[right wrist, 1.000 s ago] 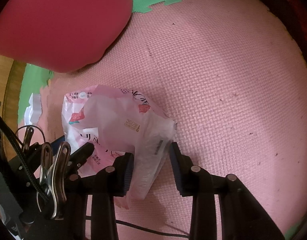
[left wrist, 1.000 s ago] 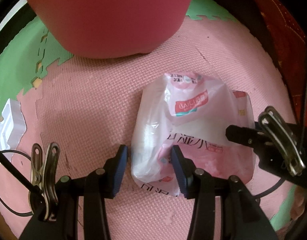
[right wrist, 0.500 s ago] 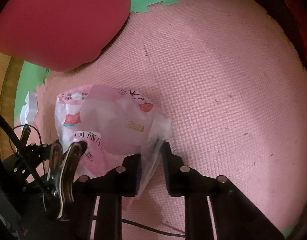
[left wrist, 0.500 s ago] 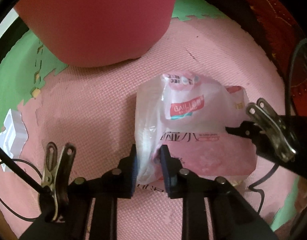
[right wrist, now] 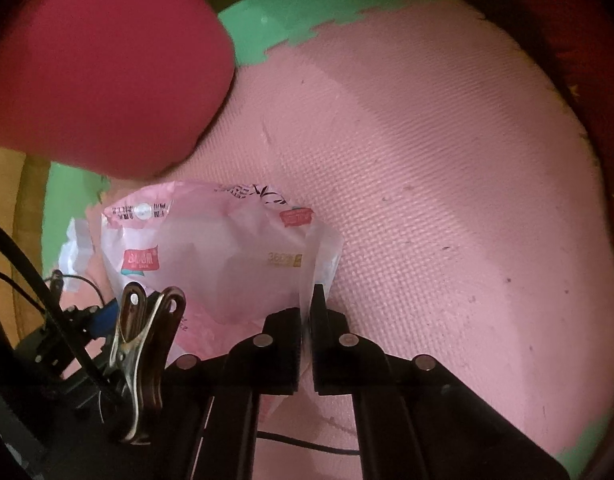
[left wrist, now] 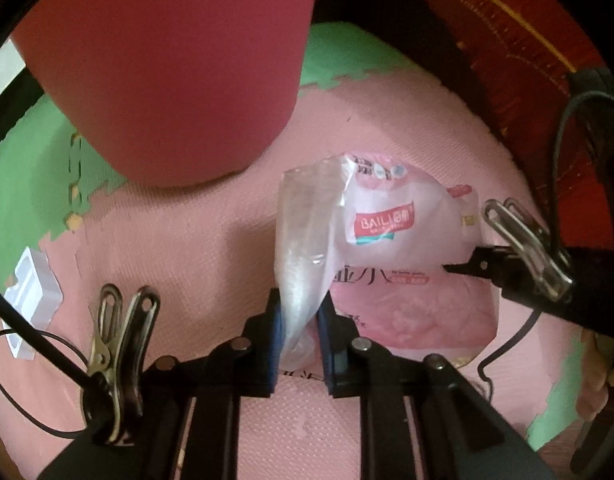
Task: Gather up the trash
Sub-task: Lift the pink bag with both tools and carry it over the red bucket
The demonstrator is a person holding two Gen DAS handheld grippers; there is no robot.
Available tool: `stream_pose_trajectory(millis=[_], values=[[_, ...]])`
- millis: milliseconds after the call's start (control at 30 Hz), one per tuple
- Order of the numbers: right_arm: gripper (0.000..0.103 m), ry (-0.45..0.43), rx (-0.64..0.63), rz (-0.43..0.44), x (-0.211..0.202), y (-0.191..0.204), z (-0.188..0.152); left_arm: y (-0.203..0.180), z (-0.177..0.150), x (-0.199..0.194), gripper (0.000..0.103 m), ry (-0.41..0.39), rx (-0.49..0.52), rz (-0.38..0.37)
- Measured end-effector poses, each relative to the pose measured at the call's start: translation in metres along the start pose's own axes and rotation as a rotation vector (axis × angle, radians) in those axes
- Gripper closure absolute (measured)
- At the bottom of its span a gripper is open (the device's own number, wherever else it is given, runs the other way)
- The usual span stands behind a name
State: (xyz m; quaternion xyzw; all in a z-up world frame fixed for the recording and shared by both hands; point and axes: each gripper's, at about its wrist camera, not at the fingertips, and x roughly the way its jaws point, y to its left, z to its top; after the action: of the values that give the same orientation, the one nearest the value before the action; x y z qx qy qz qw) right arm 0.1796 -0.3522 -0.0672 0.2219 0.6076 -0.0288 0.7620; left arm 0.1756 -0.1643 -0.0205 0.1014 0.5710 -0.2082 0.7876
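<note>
- The plastic bag (left wrist: 391, 256) is a crumpled, mostly see-through wrapper printed in pale pink, with a red label reading "BAILI", a teal stripe under it and dark lettering lower down.
- Near its top edge runs a row of small black-and-white print and round marks; a second small red patch sits at its upper right corner in the left wrist view.
- The bag's clear left side is drawn into a narrow, shiny fold that runs down into the left gripper (left wrist: 301, 320), whose blue-padded jaws are closing, with the fold pinched between them.
- Seen from the right wrist, the same bag (right wrist: 211, 256) shows a small gold mark and a clear flap at its right edge; the right gripper (right wrist: 307, 320) is pressed together on that flap.
- The bag hangs between the two grippers over the pink foam mat (right wrist: 427, 200); whether its lower edge touches the mat I cannot tell.
- The big red cushion-like thing (left wrist: 167, 68) lies just beyond the bag, up and to the left.
- A small white plastic tray (left wrist: 29, 300) lies well left of the bag, at the mat's edge.
- Green mat tiles (right wrist: 291, 12) border the pink mat beyond the bag.
</note>
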Motion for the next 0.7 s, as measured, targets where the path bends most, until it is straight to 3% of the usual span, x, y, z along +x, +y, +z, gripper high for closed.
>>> stream_pose_trajectory(millis=[300, 700], values=[[0.098, -0.131, -0.004, -0.020, -0.056, 0.003, -0.012, -0.002, 0.000, -0.053, 0.087, -0.128, 0.001, -0.051], [0.099, -0.299, -0.048, -0.066, -0.110, 0.021, -0.019, -0.016, 0.022, -0.085, 0.087, -0.255, -0.019, -0.087]])
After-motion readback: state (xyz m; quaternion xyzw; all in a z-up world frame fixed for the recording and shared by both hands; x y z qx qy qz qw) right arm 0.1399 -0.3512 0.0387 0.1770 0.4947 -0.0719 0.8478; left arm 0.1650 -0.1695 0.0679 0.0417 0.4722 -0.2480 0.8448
